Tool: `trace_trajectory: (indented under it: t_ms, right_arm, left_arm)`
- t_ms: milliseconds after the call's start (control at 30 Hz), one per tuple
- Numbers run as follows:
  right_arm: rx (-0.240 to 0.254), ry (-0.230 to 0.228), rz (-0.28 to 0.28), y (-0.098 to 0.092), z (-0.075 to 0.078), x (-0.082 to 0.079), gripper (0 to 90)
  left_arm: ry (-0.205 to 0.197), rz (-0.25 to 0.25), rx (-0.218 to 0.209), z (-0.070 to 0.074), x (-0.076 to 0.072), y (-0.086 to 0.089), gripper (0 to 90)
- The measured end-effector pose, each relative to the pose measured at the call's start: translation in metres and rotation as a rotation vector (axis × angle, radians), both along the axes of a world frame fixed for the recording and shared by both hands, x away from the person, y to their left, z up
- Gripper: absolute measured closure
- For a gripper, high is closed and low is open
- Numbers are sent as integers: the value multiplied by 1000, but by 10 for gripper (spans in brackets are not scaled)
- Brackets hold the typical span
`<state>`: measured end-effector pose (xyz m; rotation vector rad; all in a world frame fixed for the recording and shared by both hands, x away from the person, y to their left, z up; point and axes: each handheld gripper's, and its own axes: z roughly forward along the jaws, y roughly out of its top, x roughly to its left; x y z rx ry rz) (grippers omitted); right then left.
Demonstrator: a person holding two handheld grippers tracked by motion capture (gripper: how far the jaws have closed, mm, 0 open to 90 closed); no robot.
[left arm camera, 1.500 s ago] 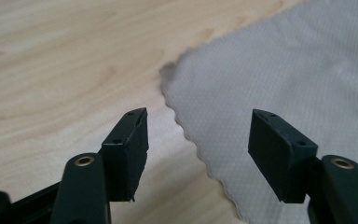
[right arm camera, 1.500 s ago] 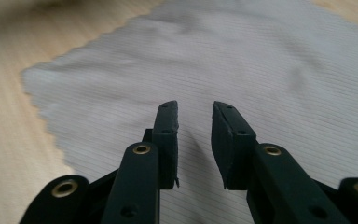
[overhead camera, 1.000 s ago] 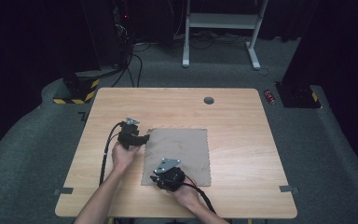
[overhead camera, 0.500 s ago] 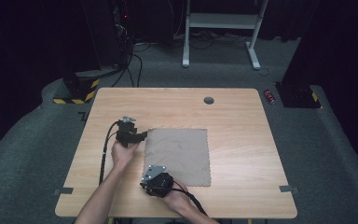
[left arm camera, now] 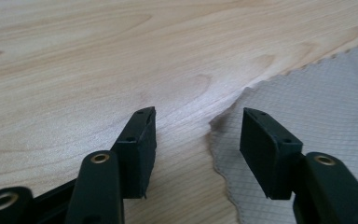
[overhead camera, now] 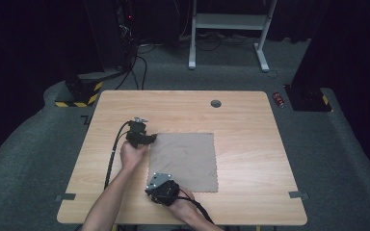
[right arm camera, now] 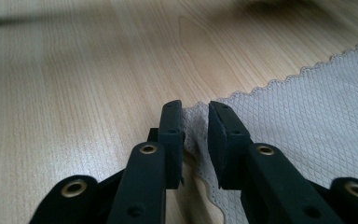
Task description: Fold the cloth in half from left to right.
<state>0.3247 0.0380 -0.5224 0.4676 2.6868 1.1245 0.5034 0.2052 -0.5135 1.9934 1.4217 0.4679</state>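
While both grippers work at the near-left part of a light wooden table (overhead camera: 250,130), a grey cloth (overhead camera: 188,159) with pinked edges lies flat on it.

Left gripper (left arm camera: 196,135): jaws stand moderately wide and have just been closing. The far-left corner of the cloth lies between them, nearer the right-hand jaw and slightly lifted from the wood; neither pad presses on it.

Right gripper (right arm camera: 196,126): jaws stand narrow and have just been closing. The near-left corner of the cloth rises between the pads. Whether the pads grip it cannot be told.

Surface: pale wood grain, with a round dark grommet (overhead camera: 216,103) near the far edge. Room: dark, grey carpet (overhead camera: 347,159), a white frame (overhead camera: 231,21) beyond the table, black-and-yellow striped base (overhead camera: 79,91) at far left. No legible writing.
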Motion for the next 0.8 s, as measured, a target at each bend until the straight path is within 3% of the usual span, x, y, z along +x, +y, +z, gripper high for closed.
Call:
trace_trajectory:
  t_ms: [167, 300, 367, 567, 667, 800]
  right_arm:
    - [-3, -10, 0, 0, 0, -1, 799]
    - [-7, -17, -2, 0, 0, -1, 840]
    - [-18, -20, 1, 1, 1, -1, 864]
    - [-17, -25, 1, 0, 1, 1, 890]
    - [-13, -5, 0, -1, 1, 2, 895]
    - [1, -3, 3, -2, 4, 2, 896]
  left_arm:
    - [-26, -10, 10, -2, 1, -2, 562]
    - [-14, -76, 65, 1, 3, -12, 641]
    - [-7, -90, 67, 2, 4, -15, 715]
    - [11, -95, 32, 2, 5, -13, 880]
    - [18, -85, 4, 4, 6, -9, 891]
    - [0, -72, -58, 13, 5, -1, 894]
